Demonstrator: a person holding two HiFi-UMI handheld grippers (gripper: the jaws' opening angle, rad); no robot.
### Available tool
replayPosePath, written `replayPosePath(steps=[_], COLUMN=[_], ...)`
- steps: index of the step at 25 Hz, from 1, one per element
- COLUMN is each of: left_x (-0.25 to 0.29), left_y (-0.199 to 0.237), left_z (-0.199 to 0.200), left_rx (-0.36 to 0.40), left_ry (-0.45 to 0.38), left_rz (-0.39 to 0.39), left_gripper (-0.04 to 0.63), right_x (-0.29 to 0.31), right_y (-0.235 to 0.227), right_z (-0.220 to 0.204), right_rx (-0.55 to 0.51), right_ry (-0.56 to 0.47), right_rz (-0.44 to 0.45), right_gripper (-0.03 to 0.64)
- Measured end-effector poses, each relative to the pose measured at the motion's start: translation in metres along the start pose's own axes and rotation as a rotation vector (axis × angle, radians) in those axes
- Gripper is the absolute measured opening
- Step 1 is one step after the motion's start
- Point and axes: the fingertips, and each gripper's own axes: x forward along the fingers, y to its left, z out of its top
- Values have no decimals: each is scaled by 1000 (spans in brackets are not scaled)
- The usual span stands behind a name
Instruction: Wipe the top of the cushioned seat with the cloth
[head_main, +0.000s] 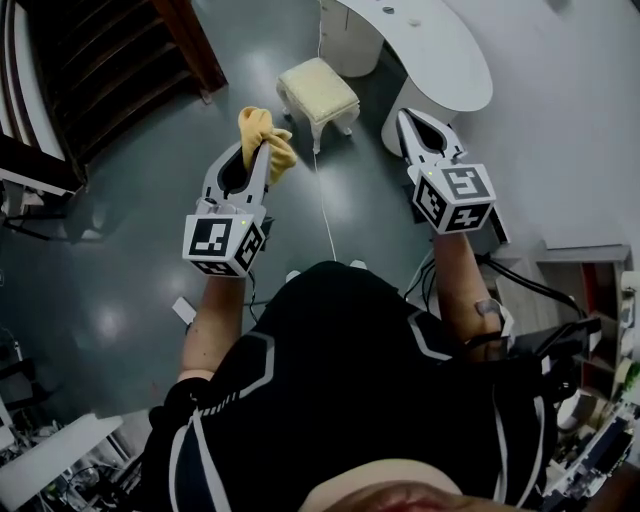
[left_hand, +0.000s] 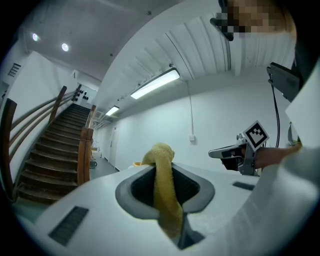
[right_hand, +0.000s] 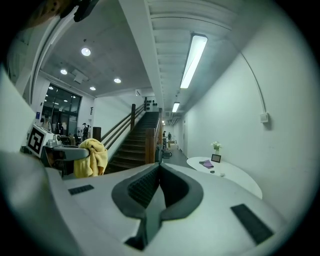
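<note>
My left claw (head_main: 263, 150) pinches the soft, floppy cloth (head_main: 270, 133) by its bunched middle, a light load held well short of the cushioned seat (head_main: 318, 88), while my right claw (head_main: 406, 119) is pressed together, empty.

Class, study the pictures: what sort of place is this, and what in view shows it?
Most likely a lobby or reception hall. A wooden staircase rises from a polished grey floor, and a curved white desk stands with a cushioned seat near it.
</note>
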Motion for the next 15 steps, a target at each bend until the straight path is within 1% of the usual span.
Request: replayPosePath(steps=[7, 12, 15], left_x=[-26, -31, -27], left_y=[32, 51, 60], left_z=[-6, -9, -14], left_rx=[-22, -28, -35], left_ry=[1, -3, -5], left_rz=[9, -33, -54], left_gripper=[60, 60, 60], right_x=[17, 30, 41], right_y=[32, 47, 55], right_z=[-7, -11, -11], right_rx=[-7, -13, -28], right_ry=[31, 43, 48], right_rz=[2, -18, -3], right_gripper=[5, 5, 5])
